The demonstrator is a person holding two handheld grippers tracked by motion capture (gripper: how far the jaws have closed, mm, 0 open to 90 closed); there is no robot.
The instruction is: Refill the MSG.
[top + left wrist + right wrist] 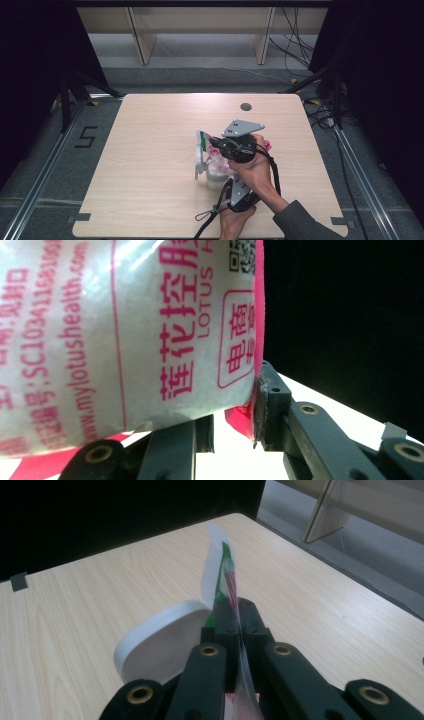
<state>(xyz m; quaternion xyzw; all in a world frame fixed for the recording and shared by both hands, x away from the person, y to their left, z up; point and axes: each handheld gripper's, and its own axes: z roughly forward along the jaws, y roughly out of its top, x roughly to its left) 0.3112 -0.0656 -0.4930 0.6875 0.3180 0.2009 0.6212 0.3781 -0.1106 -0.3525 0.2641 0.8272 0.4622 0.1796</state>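
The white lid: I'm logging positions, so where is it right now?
In the right gripper view the white lid stands flipped open just left of the right gripper, over the wooden table; that gripper pinches the packet.

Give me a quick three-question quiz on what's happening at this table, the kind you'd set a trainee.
1. True or false: the right tongs stand open with nothing between them.
2. What colour is the lettering on the packet held in the left tongs? A blue, B pink, C yellow.
3. Short answer: is the lid of the white tub open or closed?

Key
1. False: they are shut on a thin edge of the packet.
2. B.
3. Open, flipped to one side.
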